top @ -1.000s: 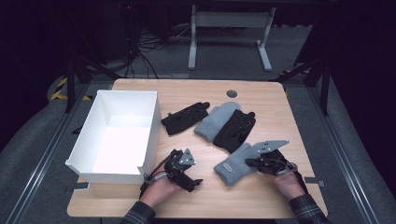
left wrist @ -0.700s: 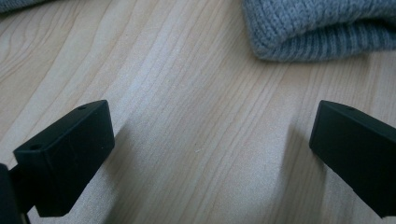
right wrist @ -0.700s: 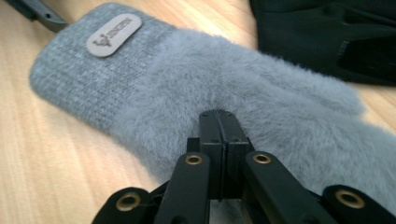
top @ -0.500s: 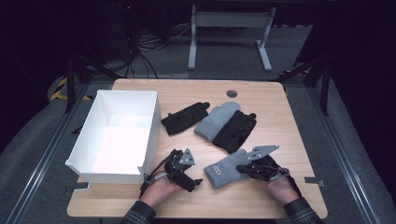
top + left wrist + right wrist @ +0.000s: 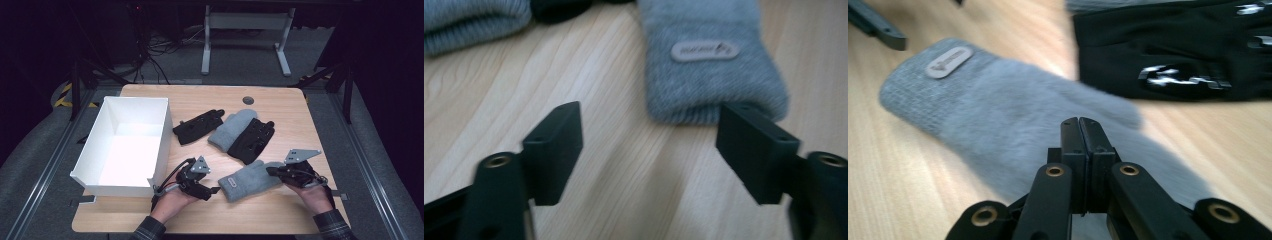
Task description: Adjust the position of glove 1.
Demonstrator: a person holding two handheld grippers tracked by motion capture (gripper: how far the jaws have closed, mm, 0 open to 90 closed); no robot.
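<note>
A grey mitten (image 5: 247,180) with a small label lies flat near the table's front edge. My right gripper (image 5: 270,171) is shut on its fingertip end; in the right gripper view the jaws (image 5: 1081,130) are pressed together over the fuzzy fabric (image 5: 998,100). My left gripper (image 5: 212,190) stands open just left of the mitten's cuff. In the left gripper view the cuff (image 5: 711,75) lies ahead of the spread jaws (image 5: 649,145), touching the right fingertip (image 5: 754,145).
A second grey mitten (image 5: 232,127) lies mid-table with a black glove (image 5: 250,140) partly on it. Another black glove (image 5: 197,126) lies to their left. A white open box (image 5: 127,145) stands at the left. A round grommet (image 5: 248,100) sits at the back.
My right gripper has moved left, dragging the grey mitten toward the left gripper. The left gripper has stayed in place.
</note>
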